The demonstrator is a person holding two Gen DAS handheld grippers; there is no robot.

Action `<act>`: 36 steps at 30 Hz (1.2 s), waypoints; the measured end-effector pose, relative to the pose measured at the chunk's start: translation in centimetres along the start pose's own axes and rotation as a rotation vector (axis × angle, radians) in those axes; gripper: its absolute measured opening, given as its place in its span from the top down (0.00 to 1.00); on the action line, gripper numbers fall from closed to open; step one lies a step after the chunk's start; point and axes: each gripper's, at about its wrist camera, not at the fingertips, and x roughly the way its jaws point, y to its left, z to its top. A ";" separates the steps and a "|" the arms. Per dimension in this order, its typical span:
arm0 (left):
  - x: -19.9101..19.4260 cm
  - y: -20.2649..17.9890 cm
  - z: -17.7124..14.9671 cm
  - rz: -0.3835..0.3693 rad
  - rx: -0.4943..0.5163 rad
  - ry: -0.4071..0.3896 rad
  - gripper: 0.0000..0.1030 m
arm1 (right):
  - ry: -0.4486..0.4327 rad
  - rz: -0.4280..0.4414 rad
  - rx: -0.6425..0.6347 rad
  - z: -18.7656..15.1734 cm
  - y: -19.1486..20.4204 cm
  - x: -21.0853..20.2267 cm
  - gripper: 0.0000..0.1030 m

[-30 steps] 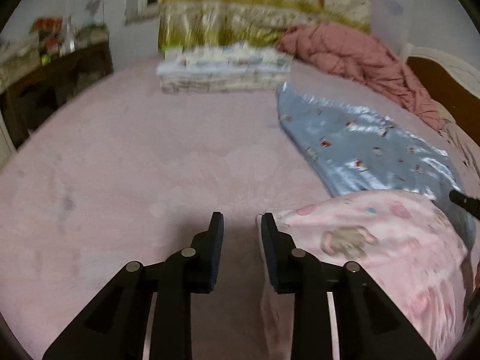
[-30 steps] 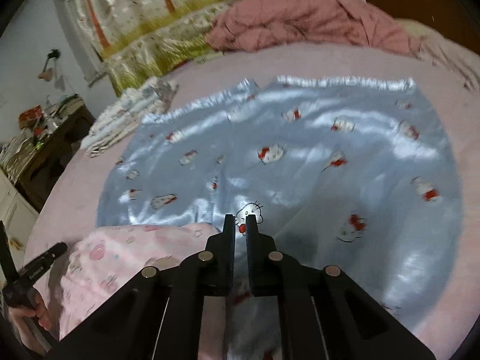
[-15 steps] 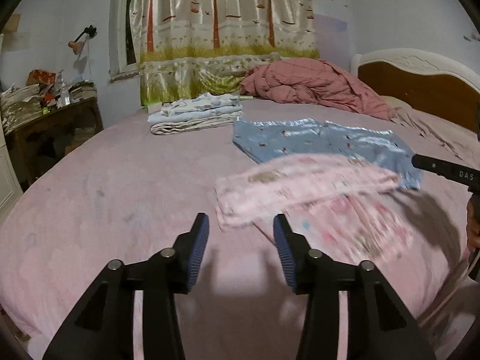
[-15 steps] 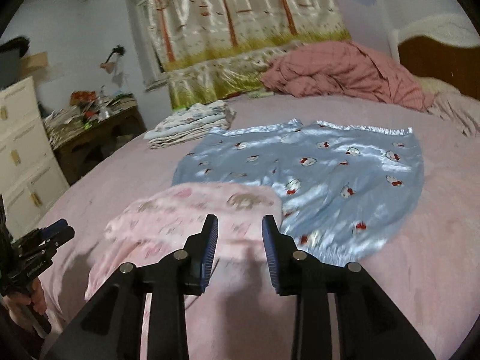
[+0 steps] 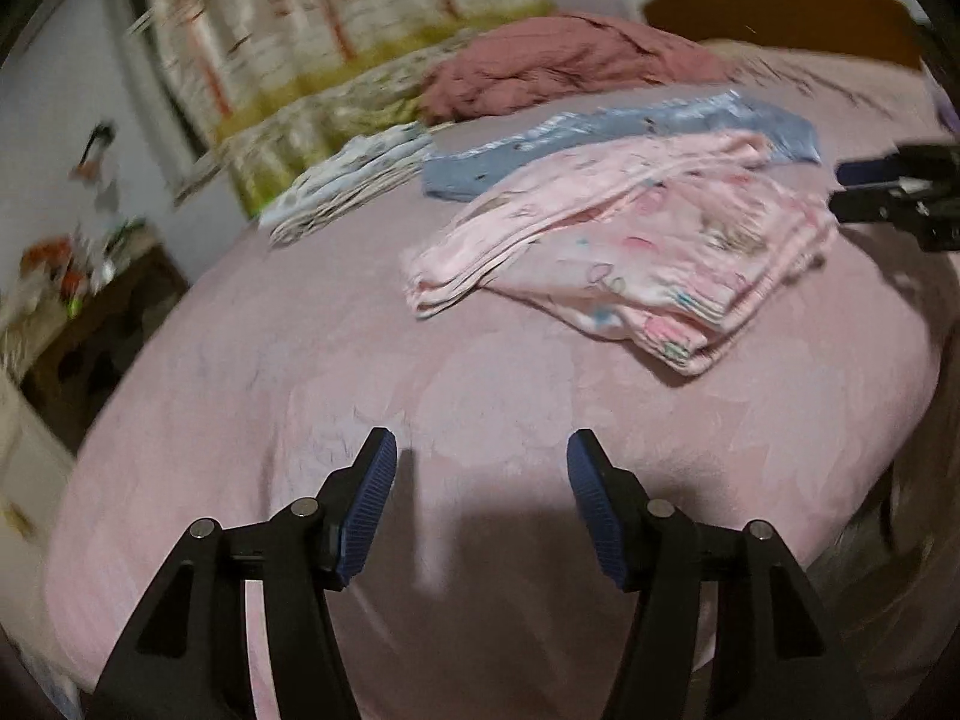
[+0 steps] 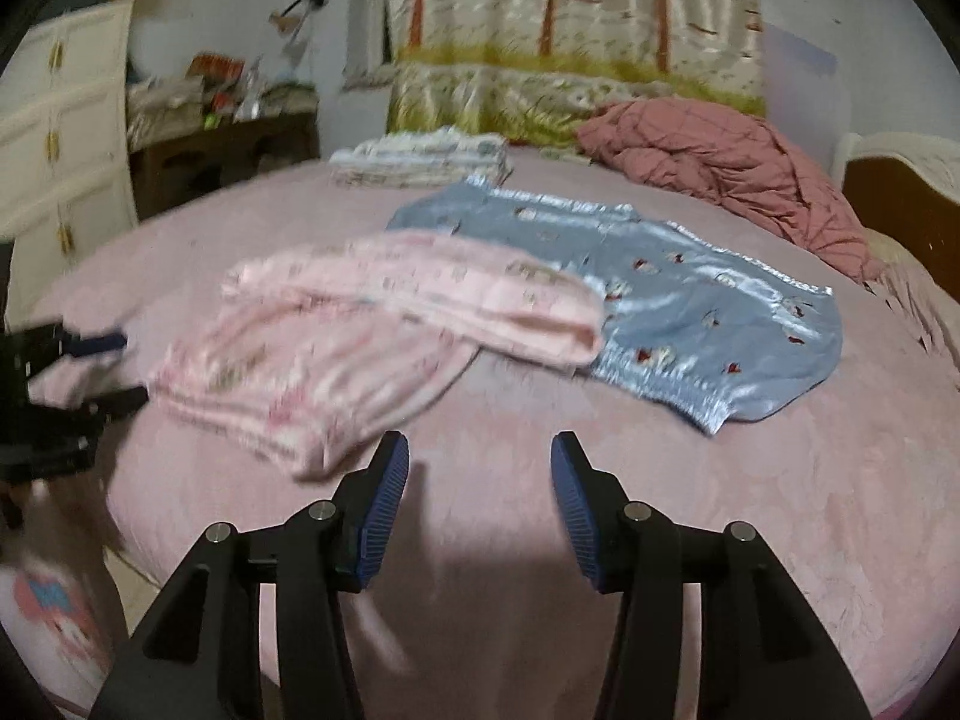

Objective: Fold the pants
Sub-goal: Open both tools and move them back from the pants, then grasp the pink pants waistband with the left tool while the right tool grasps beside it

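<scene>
The pink printed pants [image 5: 630, 252] [image 6: 372, 336] lie folded in layers on the pink bed [image 5: 420, 420] [image 6: 780, 510], partly over shiny blue satin pants [image 5: 630, 138] [image 6: 690, 288] spread flat behind them. My left gripper [image 5: 480, 468] hovers over bare bedspread short of the pink pants, its jaws opening with nothing between them. My right gripper [image 6: 480, 468] hangs at the near edge of the pink pants, jaws opening too and empty. Each gripper shows in the other's view: the right gripper [image 5: 888, 198] at the right edge, the left gripper [image 6: 66, 384] at the left edge.
A stack of folded light clothes [image 5: 348, 186] [image 6: 420, 162] sits at the far side of the bed. A crumpled dusty-red quilt [image 5: 558, 72] [image 6: 732, 180] lies by the headboard [image 6: 900, 204]. A dark cluttered side table [image 6: 222, 138] and white drawers [image 6: 60, 138] stand left; a tree-print curtain [image 6: 570, 30] hangs behind.
Both grippers have let go of the pink pants, opened wider and drawn back from them. The pants, held up a second ago, now lie folded on the bed.
</scene>
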 end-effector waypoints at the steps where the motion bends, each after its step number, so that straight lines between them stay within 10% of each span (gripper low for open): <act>1: 0.1 0.1 0.4 -0.012 0.028 -0.002 0.43 | 0.010 0.002 -0.006 -0.1 0.1 0.2 0.46; 11: 1.1 -2.6 2.9 -0.069 0.424 -0.058 0.41 | 0.027 0.022 0.035 -0.2 -0.5 0.9 0.42; 19: 0.8 -4.1 3.3 -0.065 0.642 -0.191 0.15 | 0.019 0.002 0.046 0.1 -1.5 1.0 0.33; 25: 0.8 -4.8 3.8 -0.091 0.713 -0.234 0.15 | -0.013 -0.006 0.052 0.2 -1.9 0.6 0.19; 36: 0.0 -5.5 4.3 -0.284 0.721 -0.232 0.78 | -0.025 -0.022 0.000 0.3 -2.0 0.6 0.19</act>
